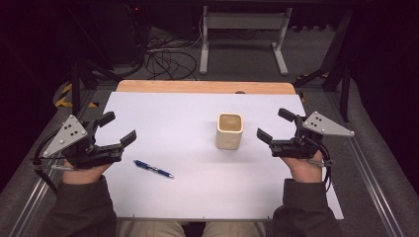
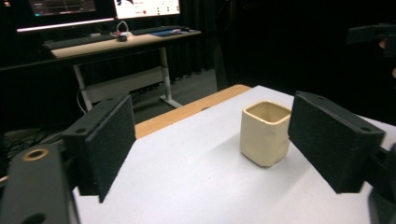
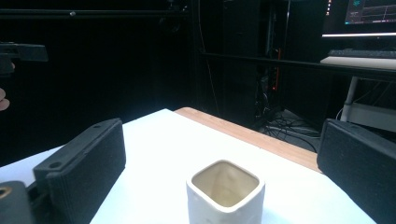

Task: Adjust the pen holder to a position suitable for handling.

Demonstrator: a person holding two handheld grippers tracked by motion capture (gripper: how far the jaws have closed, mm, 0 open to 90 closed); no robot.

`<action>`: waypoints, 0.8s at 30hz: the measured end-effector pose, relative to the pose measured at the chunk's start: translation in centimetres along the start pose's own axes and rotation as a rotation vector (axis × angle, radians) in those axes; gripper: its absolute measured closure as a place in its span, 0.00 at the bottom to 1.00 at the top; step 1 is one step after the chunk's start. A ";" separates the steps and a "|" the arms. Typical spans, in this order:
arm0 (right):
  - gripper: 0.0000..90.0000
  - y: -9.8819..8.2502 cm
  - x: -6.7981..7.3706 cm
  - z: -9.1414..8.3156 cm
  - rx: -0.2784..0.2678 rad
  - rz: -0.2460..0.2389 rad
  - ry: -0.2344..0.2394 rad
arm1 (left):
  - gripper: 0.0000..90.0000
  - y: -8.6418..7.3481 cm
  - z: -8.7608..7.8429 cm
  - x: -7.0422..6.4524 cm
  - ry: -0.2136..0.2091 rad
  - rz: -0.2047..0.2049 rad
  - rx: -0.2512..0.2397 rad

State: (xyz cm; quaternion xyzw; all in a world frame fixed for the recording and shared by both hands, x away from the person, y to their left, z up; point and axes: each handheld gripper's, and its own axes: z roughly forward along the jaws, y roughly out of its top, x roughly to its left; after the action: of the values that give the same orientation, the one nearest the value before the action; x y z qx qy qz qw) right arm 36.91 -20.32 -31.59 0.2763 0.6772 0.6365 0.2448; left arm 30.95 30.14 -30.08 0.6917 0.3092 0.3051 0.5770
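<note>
A cream square cup (image 1: pixel 230 130) stands upright and empty on the white table top (image 1: pixel 197 163), right of centre. A blue pen (image 1: pixel 152 169) lies flat near the front left. My left gripper (image 1: pixel 116 128) is held open at the left edge, its jaws pointing toward the cup (image 2: pixel 265 132), nothing between them. At the right my right gripper (image 1: pixel 275 125) is open too, a short way from the cup (image 3: pixel 225 191), which sits ahead between its jaws' lines. The pen lies just right of the left hand.
A wooden strip (image 1: pixel 205 87) runs along the table's far edge. Behind it are a desk frame (image 1: pixel 242 34) and tangled cables (image 1: pixel 168 59) on the floor. Metal rails (image 1: pixel 370 182) flank the table. A desk with monitors (image 2: pixel 116 32) stands farther off.
</note>
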 end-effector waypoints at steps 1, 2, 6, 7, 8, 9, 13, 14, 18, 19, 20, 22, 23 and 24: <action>0.02 0.0 0.0 0.0 0.001 -0.002 -0.001 | 0.21 0.0 0.0 0.0 -0.006 0.011 0.004; 0.02 0.1 0.0 -0.1 0.001 0.000 0.000 | 0.21 -0.1 0.1 -0.1 -0.011 0.009 0.003; 0.02 0.2 0.1 -0.1 0.000 -0.007 0.002 | 0.25 -0.2 0.4 -0.1 -0.040 0.024 0.016; 0.02 0.2 0.1 -0.2 0.000 -0.008 0.002 | 0.26 -0.3 0.5 -0.1 -0.046 0.027 0.021; 0.02 0.2 0.1 -0.2 0.000 -0.008 0.002 | 0.26 -0.4 0.5 0.0 -0.050 0.031 0.028; 0.02 0.2 0.1 -0.2 0.002 -0.007 0.003 | 0.26 -0.5 0.6 0.1 -0.057 0.030 0.033; 0.02 0.2 0.1 -0.2 0.004 -0.006 0.002 | 0.27 -0.9 1.0 0.2 -0.084 0.035 0.059; 0.02 0.2 0.2 -0.2 0.005 -0.005 0.002 | 0.27 -1.0 1.1 0.2 -0.091 0.045 0.069; 0.02 0.1 0.2 -0.1 0.006 -0.007 0.008 | 0.27 -1.4 1.9 0.1 -0.130 0.053 0.105; 0.02 0.1 0.2 -0.1 0.009 -0.007 0.007 | 0.27 -1.5 2.0 0.0 -0.136 0.056 0.116; 0.02 0.1 0.2 -0.1 0.011 -0.006 0.008 | 0.27 -1.5 2.0 0.0 -0.136 0.056 0.116; 0.02 0.1 0.2 -0.1 0.012 -0.007 0.010 | 0.28 -1.7 2.3 0.0 -0.142 0.063 0.128; 0.02 0.1 0.2 -0.1 0.013 -0.012 0.010 | 0.28 -1.8 2.6 -0.1 -0.153 0.059 0.142; 0.02 0.1 0.2 -0.1 0.013 -0.010 0.010 | 0.28 -1.8 2.6 -0.1 -0.153 0.059 0.142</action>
State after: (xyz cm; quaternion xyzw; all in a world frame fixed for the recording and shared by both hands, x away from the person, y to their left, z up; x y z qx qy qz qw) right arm 36.72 -20.20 -31.48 0.2713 0.6839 0.6321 0.2431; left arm 32.76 28.70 -32.29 0.7609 0.2643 0.2457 0.5393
